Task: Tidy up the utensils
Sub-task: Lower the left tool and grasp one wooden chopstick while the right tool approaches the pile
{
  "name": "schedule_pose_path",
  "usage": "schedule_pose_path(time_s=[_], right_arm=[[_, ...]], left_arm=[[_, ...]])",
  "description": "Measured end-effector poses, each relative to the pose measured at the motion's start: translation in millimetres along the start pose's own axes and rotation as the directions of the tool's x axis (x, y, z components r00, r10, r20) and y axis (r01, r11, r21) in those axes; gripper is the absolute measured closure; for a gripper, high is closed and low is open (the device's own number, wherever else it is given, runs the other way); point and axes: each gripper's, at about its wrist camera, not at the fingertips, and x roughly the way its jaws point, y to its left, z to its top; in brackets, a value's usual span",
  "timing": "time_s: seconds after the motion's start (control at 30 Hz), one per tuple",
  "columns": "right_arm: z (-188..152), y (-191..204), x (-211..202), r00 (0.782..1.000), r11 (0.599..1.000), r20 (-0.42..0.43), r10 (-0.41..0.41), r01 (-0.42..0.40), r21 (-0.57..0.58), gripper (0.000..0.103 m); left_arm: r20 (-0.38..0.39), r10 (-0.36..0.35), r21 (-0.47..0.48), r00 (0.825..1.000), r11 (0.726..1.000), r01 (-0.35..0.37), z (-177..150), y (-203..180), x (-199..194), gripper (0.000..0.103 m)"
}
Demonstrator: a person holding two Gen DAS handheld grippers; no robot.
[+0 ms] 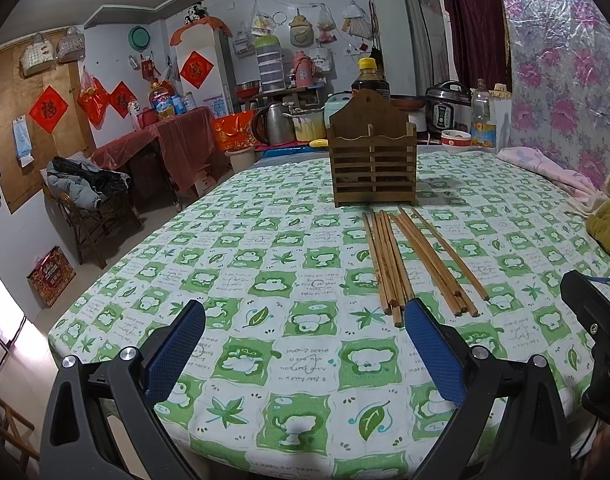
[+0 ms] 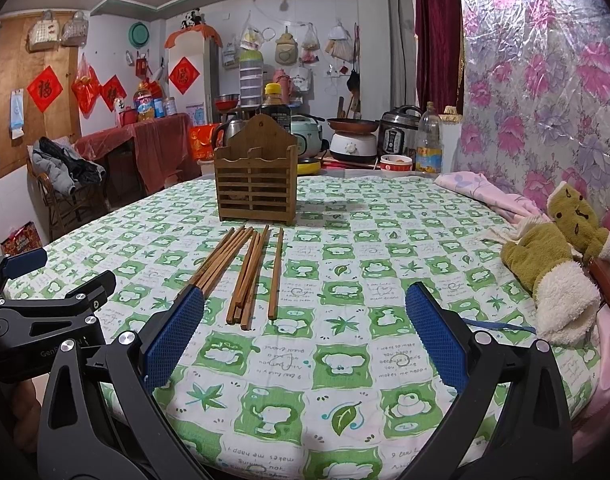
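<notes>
Several wooden chopsticks point(image 1: 415, 258) point(image 2: 247, 272) lie loose on the green-and-white tablecloth point(image 1: 265, 280) point(image 2: 365, 280), in front of a slatted wooden utensil holder point(image 1: 372, 160) point(image 2: 257, 178) that stands upright. My left gripper point(image 1: 305, 316) hovers open above the cloth, its right finger just short of the chopsticks' near ends. My right gripper point(image 2: 305, 300) is open too, with its left finger beside the left bundle's near ends. Nothing is between either pair of fingers. The other gripper shows at the edge of each view.
A plush toy point(image 2: 561, 256) and pink cloth point(image 2: 481, 188) lie at the table's right edge by the floral wall. Behind the table stand a soy sauce bottle point(image 2: 274, 106), kettle, rice cookers point(image 2: 397, 128), bowl and oil bottle point(image 2: 428, 144). A chair with clothes point(image 1: 85, 196) is at left.
</notes>
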Motion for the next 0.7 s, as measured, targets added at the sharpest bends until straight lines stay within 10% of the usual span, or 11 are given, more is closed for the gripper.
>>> schedule_pose_path(time_s=[0.4, 0.7], right_arm=[[27, -29, 46, 0.987, 0.998, -0.159, 0.040, -0.032, 0.054, 0.006], [37, -34, 131, 0.942, 0.988, -0.319, 0.108, -0.066, 0.139, 0.006]], left_arm=[[-0.122, -0.013, 0.054, 0.992, 0.998, 0.020, 6, 9, 38, 0.006], [-0.309, -0.108, 0.118, 0.945, 0.982, 0.151, 21, -16, 100, 0.006]])
